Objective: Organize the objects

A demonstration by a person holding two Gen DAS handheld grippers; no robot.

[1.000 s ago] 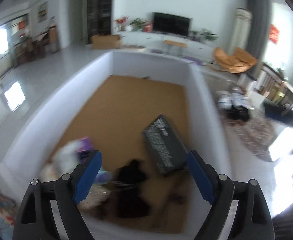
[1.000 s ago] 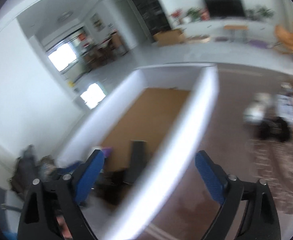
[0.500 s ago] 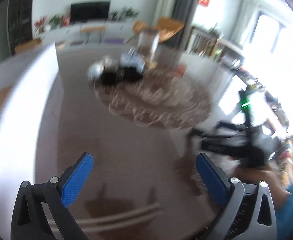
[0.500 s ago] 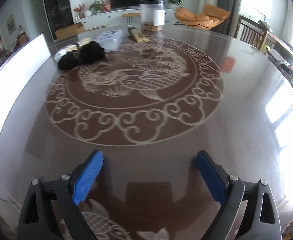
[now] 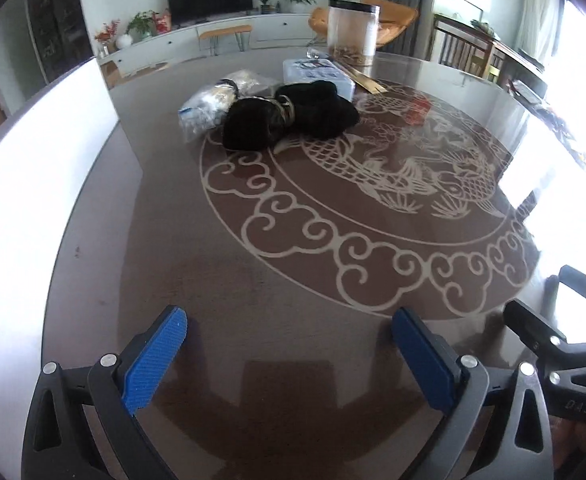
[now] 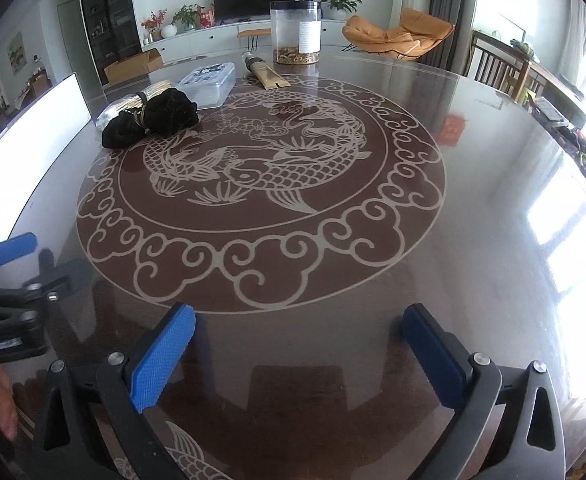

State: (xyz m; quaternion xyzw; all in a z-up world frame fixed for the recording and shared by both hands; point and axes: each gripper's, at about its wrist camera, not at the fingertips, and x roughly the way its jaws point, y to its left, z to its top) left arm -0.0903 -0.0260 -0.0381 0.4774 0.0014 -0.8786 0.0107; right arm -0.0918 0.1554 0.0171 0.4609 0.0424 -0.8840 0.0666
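Both wrist views look steeply down and forward from the near edge of the round desk (image 5: pixel 253 264), close above its glossy top. The left view faces far-right, the right view straight across. They share the fish emblem (image 6: pixel 253 168), the black bundle (image 5: pixel 289 116) and the far clear jar (image 6: pixel 295 32).

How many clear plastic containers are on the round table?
2: a tall clear plastic jar at the far edge, and a flat clear plastic box left of it, beside the black bundle.

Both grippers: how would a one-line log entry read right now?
left gripper: open, empty | right gripper: open, empty | black bundle: untouched, far side of table
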